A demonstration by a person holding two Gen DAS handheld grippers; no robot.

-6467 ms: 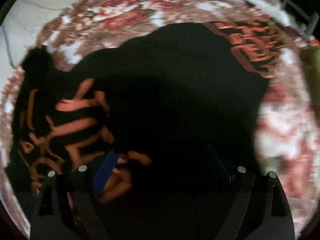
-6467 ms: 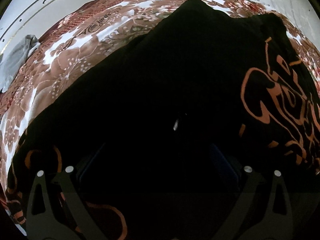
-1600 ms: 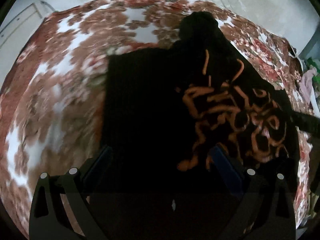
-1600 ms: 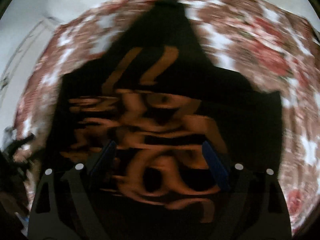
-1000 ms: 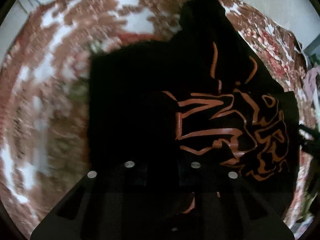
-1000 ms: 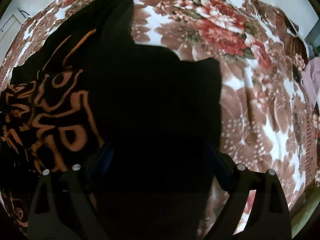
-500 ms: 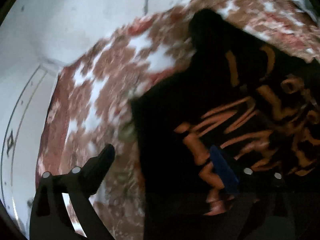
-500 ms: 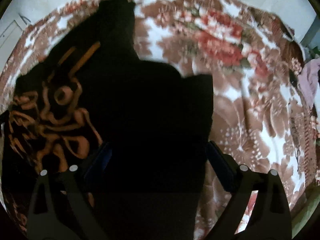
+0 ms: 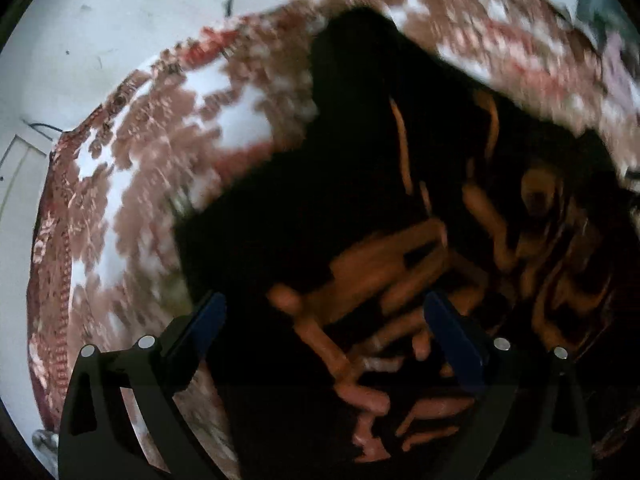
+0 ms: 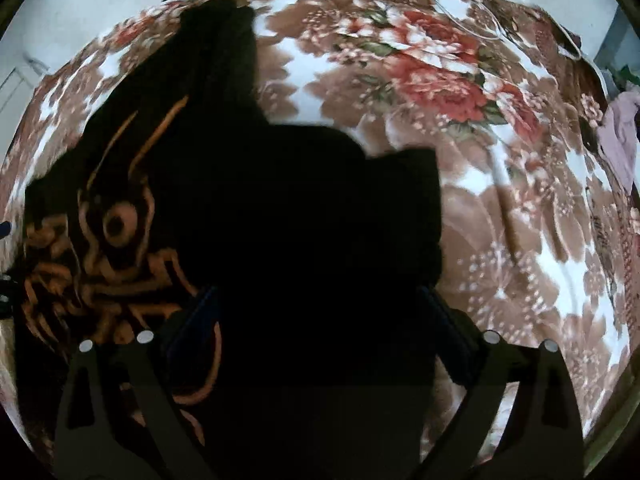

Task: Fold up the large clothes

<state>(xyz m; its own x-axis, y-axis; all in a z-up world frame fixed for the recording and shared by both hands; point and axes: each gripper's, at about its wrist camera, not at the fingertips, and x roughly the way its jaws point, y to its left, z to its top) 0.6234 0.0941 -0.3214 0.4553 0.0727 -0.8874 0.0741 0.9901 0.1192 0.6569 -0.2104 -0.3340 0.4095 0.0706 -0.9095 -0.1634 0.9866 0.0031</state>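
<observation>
A black garment with an orange line print (image 9: pixel 352 184) lies partly folded on a floral brown blanket (image 9: pixel 168 128). In the right wrist view the same garment (image 10: pixel 280 220) fills the left and centre, with one sleeve reaching to the far left. My left gripper (image 9: pixel 324 312) is open above the garment's printed part, its blue-padded fingers (image 9: pixel 208 320) spread wide. My right gripper (image 10: pixel 320 312) is open over the plain black part and holds nothing. The left wrist view is motion-blurred.
The floral blanket (image 10: pixel 500 160) covers the bed to the right of the garment. A pale wall or floor (image 9: pixel 100 20) lies beyond the blanket's far edge. A pinkish cloth (image 10: pixel 618 136) lies at the far right edge.
The left gripper, shut a second ago, has opened and swung across the garment's printed part. The right gripper stays open and has hardly moved.
</observation>
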